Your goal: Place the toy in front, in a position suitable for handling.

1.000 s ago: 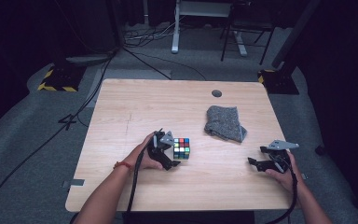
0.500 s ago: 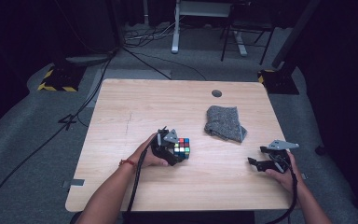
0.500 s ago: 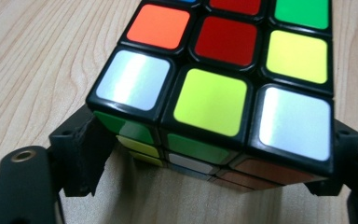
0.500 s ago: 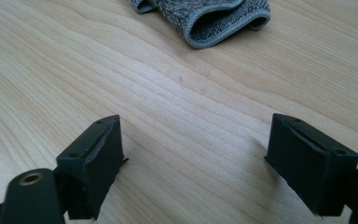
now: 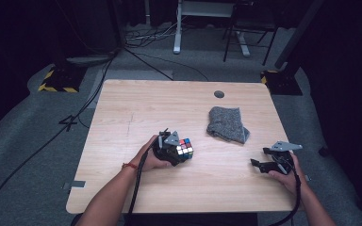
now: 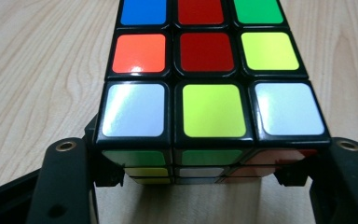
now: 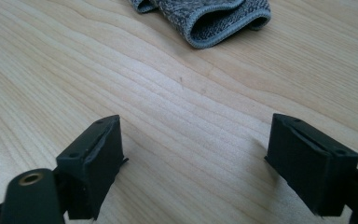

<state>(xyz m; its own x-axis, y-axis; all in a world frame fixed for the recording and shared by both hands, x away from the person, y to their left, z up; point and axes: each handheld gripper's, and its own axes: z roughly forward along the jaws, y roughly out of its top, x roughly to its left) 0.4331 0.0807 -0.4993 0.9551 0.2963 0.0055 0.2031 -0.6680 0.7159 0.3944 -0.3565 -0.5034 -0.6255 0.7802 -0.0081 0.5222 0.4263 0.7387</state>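
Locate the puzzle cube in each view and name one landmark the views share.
High view: puzzle cube at table centre, at the left gripper.
Left gripper view: cube fills the middle, between the jaws.
Right gripper view: not in it.
Shared landmark: grey cloth, top edge in the right gripper view.

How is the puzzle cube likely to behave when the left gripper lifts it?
The puzzle cube is probably rigid, its flat sides suiting the jaws of the left gripper, which have just been closing around it. Glossy stickers suggest it might slip. Flat-based, it shouldn't roll.
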